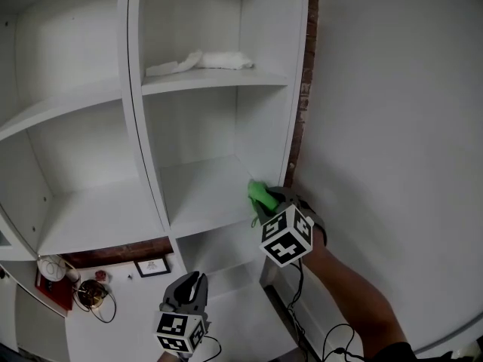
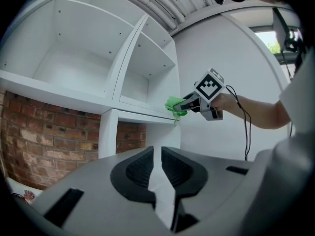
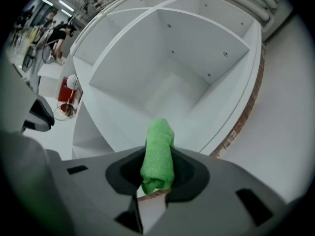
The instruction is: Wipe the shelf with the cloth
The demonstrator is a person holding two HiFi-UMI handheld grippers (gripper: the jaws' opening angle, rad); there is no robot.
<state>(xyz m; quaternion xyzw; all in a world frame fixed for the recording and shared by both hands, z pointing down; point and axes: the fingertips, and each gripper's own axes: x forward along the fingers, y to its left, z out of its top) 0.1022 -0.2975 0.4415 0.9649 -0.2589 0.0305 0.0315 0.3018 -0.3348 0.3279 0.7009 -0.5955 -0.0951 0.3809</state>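
A white shelf unit (image 1: 204,194) fills the left and middle of the head view. My right gripper (image 1: 264,204) is shut on a rolled green cloth (image 1: 259,194) at the front right corner of the middle shelf board. In the right gripper view the cloth (image 3: 158,154) sticks out between the jaws of the right gripper (image 3: 157,161), pointing into an open compartment (image 3: 167,92). My left gripper (image 1: 194,282) hangs low in front of the unit, shut and holding nothing. The left gripper view shows the left gripper (image 2: 157,157) below the cloth (image 2: 174,105) and the right gripper (image 2: 183,105).
A crumpled white cloth (image 1: 200,60) lies on the shelf above. A brick strip (image 1: 304,89) and a plain white wall (image 1: 392,127) border the unit on the right. A small frame (image 1: 152,266) and a round wire object (image 1: 92,294) lie on the floor at the lower left.
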